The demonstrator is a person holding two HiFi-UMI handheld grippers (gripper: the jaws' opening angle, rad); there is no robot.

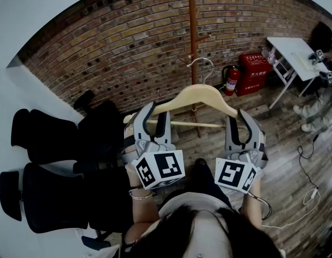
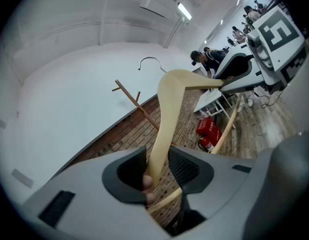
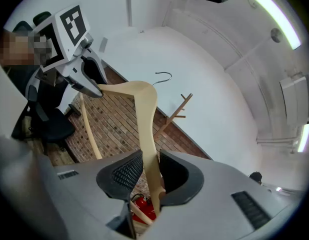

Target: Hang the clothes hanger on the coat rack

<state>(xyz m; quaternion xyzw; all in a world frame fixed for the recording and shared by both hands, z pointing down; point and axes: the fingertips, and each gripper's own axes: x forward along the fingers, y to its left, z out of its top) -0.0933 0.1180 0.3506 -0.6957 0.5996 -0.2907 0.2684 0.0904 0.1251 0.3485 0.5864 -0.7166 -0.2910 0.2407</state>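
Behind the hanger (image 1: 197,97) rise coat rack (image 1: 193,36) and fire extinguisher (image 1: 232,80).

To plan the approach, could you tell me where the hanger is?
Head view, centre: the hanger is held by the left tongs and right tongs, hook near the coat rack.

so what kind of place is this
Probably an office or lab workspace: black office chairs by a brick wall, a white folding table, and a red fire extinguisher on the wood floor.

Left claw (image 1: 155,115), right claw (image 1: 238,121) level, each clamped on hanger (image 1: 201,94)
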